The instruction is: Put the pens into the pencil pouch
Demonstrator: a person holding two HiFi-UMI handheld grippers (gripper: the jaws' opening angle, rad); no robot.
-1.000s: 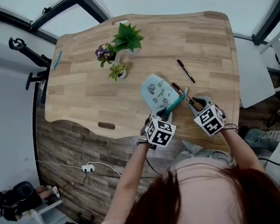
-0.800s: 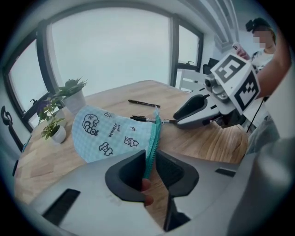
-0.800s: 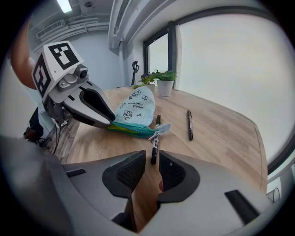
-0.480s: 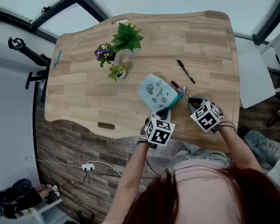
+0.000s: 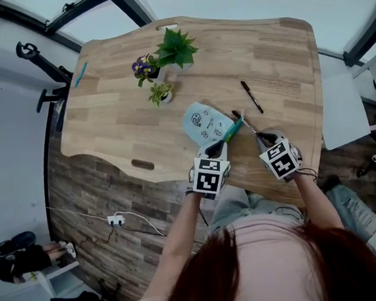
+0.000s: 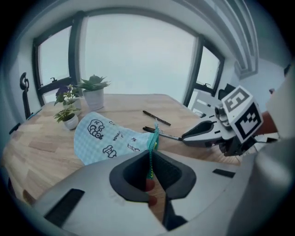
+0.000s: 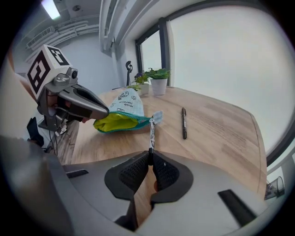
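Pale-blue printed fabric pencil pouch (image 5: 204, 121) on wooden table (image 5: 118, 113): my left gripper (image 6: 150, 168) just closed onto its teal zipper edge (image 6: 153, 140). Right gripper (image 7: 150, 169) pinches slim pen (image 7: 150, 131) at pouch mouth; next, slide it in.

Left gripper (image 5: 217, 148) has just been closing its fingers on the pouch (image 5: 202, 122) rim; right gripper (image 5: 261, 135) pinches, seemingly, a pen (image 5: 242, 119).

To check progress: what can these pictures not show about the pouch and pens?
- Inside of the pouch: right gripper view, the left tongs, just closing on its edge, cover part of its mouth; head view, too small.
- Print on the held pen: blurred, right gripper view.
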